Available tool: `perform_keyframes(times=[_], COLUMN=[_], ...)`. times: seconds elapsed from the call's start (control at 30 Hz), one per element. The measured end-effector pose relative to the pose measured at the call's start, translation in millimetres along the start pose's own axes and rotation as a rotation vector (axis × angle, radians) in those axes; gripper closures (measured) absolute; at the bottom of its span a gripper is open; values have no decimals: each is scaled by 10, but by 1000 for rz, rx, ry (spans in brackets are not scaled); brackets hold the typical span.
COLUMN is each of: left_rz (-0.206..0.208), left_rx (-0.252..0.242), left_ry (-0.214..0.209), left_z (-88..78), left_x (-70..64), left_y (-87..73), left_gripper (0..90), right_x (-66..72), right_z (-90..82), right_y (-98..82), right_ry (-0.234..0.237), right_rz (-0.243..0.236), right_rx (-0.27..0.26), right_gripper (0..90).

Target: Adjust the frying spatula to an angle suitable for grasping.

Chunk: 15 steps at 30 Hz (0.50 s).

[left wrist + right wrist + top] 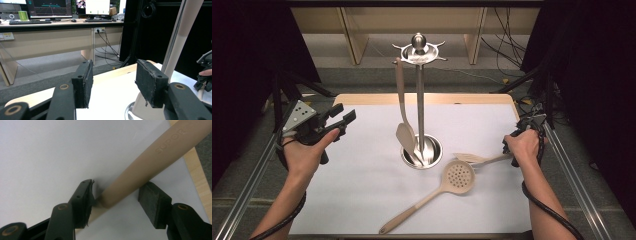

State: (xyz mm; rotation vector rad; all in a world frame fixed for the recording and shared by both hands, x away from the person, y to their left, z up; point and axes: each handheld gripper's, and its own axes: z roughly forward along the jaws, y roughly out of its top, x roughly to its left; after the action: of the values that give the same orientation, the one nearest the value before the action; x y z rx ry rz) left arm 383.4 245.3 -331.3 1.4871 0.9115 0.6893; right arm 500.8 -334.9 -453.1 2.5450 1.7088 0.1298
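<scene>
Jaws of the right gripper [113, 202] stand wide apart around the end of a beige spatula handle [150, 162], one pad touching its tip, the other clear, so nothing is gripped. That slotted spatula [477, 159] lies on the white worktop [362, 185] just right of the steel utensil stand [421, 100], beside a skimmer [452, 181]. Closing this near the tip could let the round handle squirt out or droop, and the blade might knock the skimmer. The left gripper [343, 116], jaws also wide and empty, hovers left of the stand. From above, a turner [404, 122] hangs on the stand; the right gripper view alone reveals the off-centre contact.
</scene>
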Motion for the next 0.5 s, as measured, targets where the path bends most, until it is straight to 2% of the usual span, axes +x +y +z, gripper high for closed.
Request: perform_keyframes(times=[0.03,0.07,0.13,0.2,0.37,0.4,0.43,0.47,0.5], left_rz=[0,-1,-3,-3,-4,-4,-3,-3,-3], left_rx=[0,1,-1,-1,-2,-2,0,1,3], left_ry=[0,0,3,4,3,3,3,1,1], left_z=[-4,-7,-12,-15,-13,-11,-10,-7,-3], left_x=[0,1,4,7,4,4,6,7,9], left_y=[0,0,-1,-1,1,-1,-2,-5,-10], left_gripper=[470,470,471,471,471,471,471,471,471], right_x=[86,102,122,141,124,148,116,145,125], right_z=[-6,-14,-32,-11,-36,-31,-15,-24,-25], right_y=[-1,13,25,29,72,80,86,102,116], right_ry=[13,9,-10,-3,6,18,7,22,16], right_rz=[112,118,134,156,144,178,139,182,158], right_rx=[20,22,61,28,18,10,-9,2,3], right_gripper=[473,476,483,490,550,559,569,576,584])
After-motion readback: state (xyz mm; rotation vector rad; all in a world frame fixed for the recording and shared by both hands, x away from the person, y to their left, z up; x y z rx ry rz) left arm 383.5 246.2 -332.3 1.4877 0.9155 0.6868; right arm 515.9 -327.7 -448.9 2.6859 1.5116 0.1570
